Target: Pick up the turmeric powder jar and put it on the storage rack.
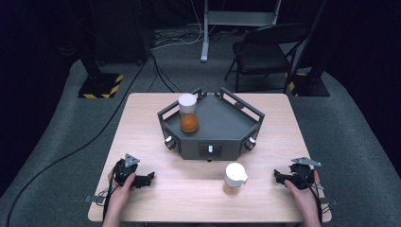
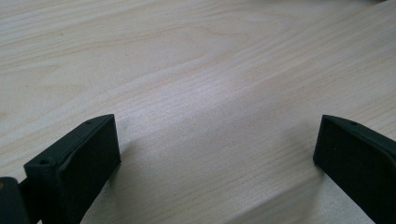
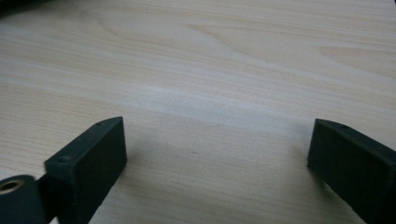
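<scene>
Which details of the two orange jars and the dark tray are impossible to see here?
- High view: white-lidded orange jar on the wooden table, any label, too small.
- High view: jar in the dark grey tray, base behind tray wall.
- High view: tray knob markings, too small.

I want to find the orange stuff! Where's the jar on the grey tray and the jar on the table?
jar on the tray (image 1: 188, 113), high view, orange-filled glass body.
jar on the table (image 1: 234, 178), high view, white lid.
</scene>
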The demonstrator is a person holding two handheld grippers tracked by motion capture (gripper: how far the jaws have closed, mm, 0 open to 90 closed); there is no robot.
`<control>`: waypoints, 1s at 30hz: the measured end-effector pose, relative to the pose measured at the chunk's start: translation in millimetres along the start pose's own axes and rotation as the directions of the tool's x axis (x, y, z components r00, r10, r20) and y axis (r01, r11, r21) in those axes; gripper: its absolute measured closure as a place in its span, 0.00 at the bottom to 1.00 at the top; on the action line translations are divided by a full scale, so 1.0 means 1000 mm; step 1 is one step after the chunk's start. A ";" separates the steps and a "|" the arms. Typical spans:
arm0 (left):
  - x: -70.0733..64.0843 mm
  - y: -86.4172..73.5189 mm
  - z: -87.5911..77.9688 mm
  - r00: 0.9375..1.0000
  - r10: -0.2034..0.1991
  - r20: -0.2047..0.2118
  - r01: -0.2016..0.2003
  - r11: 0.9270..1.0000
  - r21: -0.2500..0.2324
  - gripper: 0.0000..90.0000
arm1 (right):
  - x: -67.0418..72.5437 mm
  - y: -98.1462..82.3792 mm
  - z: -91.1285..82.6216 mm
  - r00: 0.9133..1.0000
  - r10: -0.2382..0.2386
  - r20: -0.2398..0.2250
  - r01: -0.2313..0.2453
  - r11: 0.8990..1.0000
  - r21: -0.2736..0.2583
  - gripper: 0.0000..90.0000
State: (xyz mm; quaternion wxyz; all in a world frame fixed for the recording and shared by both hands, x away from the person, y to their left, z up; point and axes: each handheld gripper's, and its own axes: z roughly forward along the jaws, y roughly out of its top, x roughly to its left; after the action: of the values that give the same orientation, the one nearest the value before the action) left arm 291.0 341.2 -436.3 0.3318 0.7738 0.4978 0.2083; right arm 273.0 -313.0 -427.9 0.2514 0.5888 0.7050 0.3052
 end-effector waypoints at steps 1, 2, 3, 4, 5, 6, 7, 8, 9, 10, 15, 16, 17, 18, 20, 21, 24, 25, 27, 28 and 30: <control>0.000 0.000 0.000 1.000 0.000 0.000 0.000 1.000 0.000 0.00 | -0.001 0.000 -0.001 1.000 0.000 0.000 0.000 1.000 0.000 0.08; 0.000 0.000 0.000 1.000 0.000 0.000 0.000 1.000 0.000 0.00 | -0.003 0.000 -0.002 1.000 0.003 -0.008 -0.003 1.000 -0.004 0.09; 0.000 0.000 0.000 1.000 0.000 0.000 0.000 1.000 0.000 0.00 | -0.005 -0.001 -0.003 1.000 0.007 -0.017 -0.007 1.000 -0.010 0.10; 0.000 0.000 0.000 1.000 0.000 0.000 0.000 1.000 0.000 0.00 | -0.006 -0.002 -0.004 1.000 0.007 -0.020 -0.008 1.000 -0.019 0.10; 0.000 0.000 0.000 1.000 0.000 0.000 0.000 1.000 0.000 0.00 | -0.006 -0.002 -0.006 1.000 0.008 -0.019 -0.009 1.000 -0.026 0.10; 0.000 0.000 0.000 1.000 0.000 0.000 0.000 1.000 0.000 0.00 | -0.007 -0.003 -0.008 1.000 0.010 -0.022 -0.010 0.999 -0.036 0.10; 0.000 0.000 0.000 1.000 0.000 0.000 0.000 1.000 0.000 0.00 | -0.007 -0.004 -0.010 1.000 0.009 -0.026 -0.010 0.999 -0.045 0.10; 0.000 0.000 0.000 1.000 0.000 0.000 0.000 1.000 0.000 0.00 | -0.008 -0.004 -0.012 1.000 0.009 -0.029 -0.010 0.999 -0.050 0.10; 0.000 0.000 0.000 1.000 0.000 0.000 0.000 1.000 0.000 0.00 | -0.008 -0.004 -0.014 0.999 0.010 -0.034 -0.012 0.998 -0.056 0.10; 0.000 0.000 0.000 1.000 0.000 0.000 0.000 1.000 0.000 0.00 | -0.008 -0.004 -0.016 0.999 0.010 -0.039 -0.013 0.998 -0.062 0.10; 0.000 0.000 0.000 1.000 0.000 0.000 0.000 1.000 0.000 0.00 | -0.010 -0.006 -0.028 0.998 0.007 -0.067 -0.013 0.996 -0.088 0.10; 0.000 0.000 0.000 1.000 0.000 0.000 0.000 1.000 0.000 0.00 | -0.011 -0.006 -0.031 0.997 0.005 -0.074 -0.012 0.996 -0.090 0.10; 0.000 0.000 0.000 1.000 0.000 0.000 0.000 1.000 0.000 0.00 | -0.012 -0.006 -0.033 0.996 0.004 -0.084 -0.011 0.996 -0.091 0.10; 0.000 0.000 0.000 1.000 0.000 0.000 0.000 1.000 0.000 0.00 | -0.013 -0.006 -0.035 0.996 0.001 -0.094 -0.009 0.996 -0.091 0.10; 0.000 0.000 0.000 1.000 0.000 0.000 0.000 1.000 0.000 0.00 | -0.013 -0.005 -0.039 0.994 -0.004 -0.109 -0.006 0.996 -0.093 0.09; 0.000 0.000 0.000 1.000 0.001 0.000 -0.001 1.000 0.000 0.00 | -0.013 -0.004 -0.040 0.993 -0.007 -0.118 -0.004 0.996 -0.094 0.09; 0.000 0.000 0.000 1.000 0.001 0.000 -0.001 1.000 0.000 0.00 | -0.014 0.000 -0.044 0.988 -0.022 -0.155 0.008 0.996 -0.087 0.07; 0.000 0.000 0.000 1.000 0.000 0.000 0.000 1.000 0.000 0.00 | -0.013 0.000 -0.045 0.986 -0.029 -0.162 0.015 0.996 -0.089 0.07; 0.000 0.000 0.000 1.000 0.000 0.001 0.000 1.000 0.001 0.00 | -0.011 0.001 -0.047 0.984 -0.038 -0.175 0.022 0.995 -0.094 0.06; 0.000 0.000 0.000 1.000 0.000 0.001 0.000 1.000 0.000 0.00 | -0.010 0.002 -0.048 0.982 -0.044 -0.184 0.027 0.995 -0.097 0.05; 0.000 0.000 0.000 1.000 0.001 0.000 -0.001 1.000 0.000 0.00 | -0.009 0.004 -0.051 0.978 -0.053 -0.202 0.034 0.995 -0.099 0.04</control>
State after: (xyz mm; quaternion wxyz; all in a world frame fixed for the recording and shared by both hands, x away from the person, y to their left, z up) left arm 290.9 341.1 -436.3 0.3318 0.7740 0.4975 0.2082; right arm 241.2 -328.6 -390.4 0.2119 0.5261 0.7246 0.3914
